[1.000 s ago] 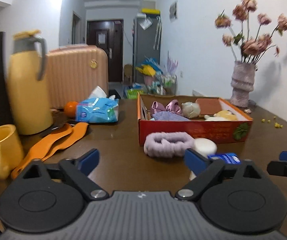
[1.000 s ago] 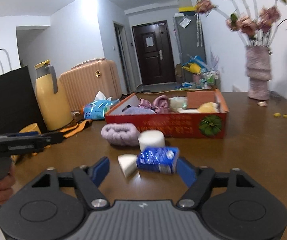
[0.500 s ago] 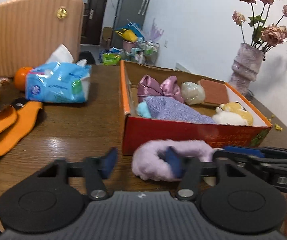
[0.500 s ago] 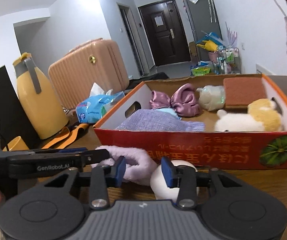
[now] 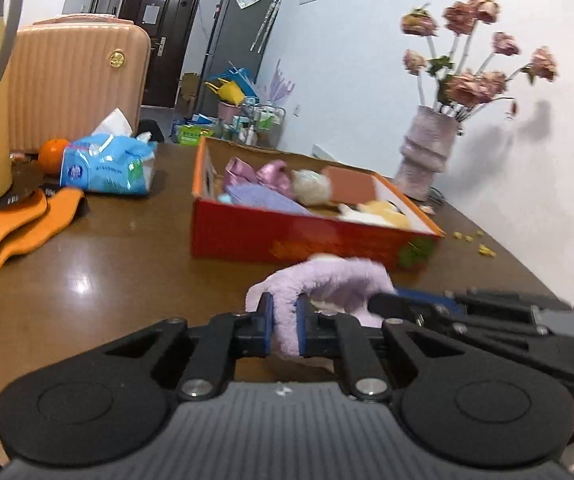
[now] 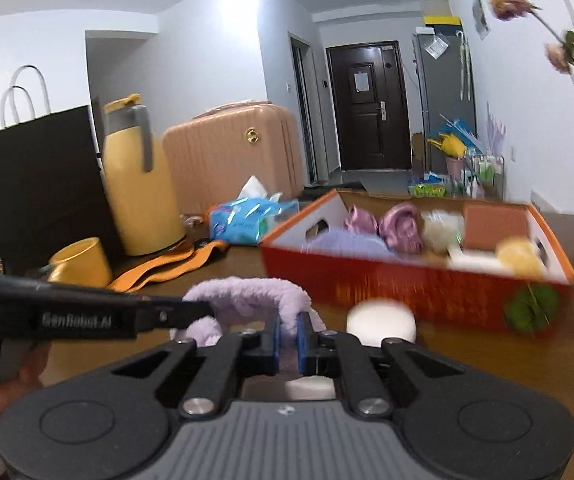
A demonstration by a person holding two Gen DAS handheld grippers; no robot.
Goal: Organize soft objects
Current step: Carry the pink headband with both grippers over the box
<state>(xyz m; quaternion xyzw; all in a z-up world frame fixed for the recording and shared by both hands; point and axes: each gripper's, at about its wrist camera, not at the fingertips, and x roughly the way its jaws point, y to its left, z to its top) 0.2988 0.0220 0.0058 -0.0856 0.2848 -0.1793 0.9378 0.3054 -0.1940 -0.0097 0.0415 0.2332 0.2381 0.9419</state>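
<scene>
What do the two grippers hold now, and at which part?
Both hold the fluffy lilac headband: left gripper pinches one end, right gripper the other.

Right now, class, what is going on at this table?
A person is working with two handheld tongs, tidying soft things into the red box. Both the left tongs and the right tongs are shut on the fluffy purple headband, one at each end, holding it just in front of the box. A white round sponge sits on the wooden table beside it. The box already holds a pink bow and plush toys.
</scene>
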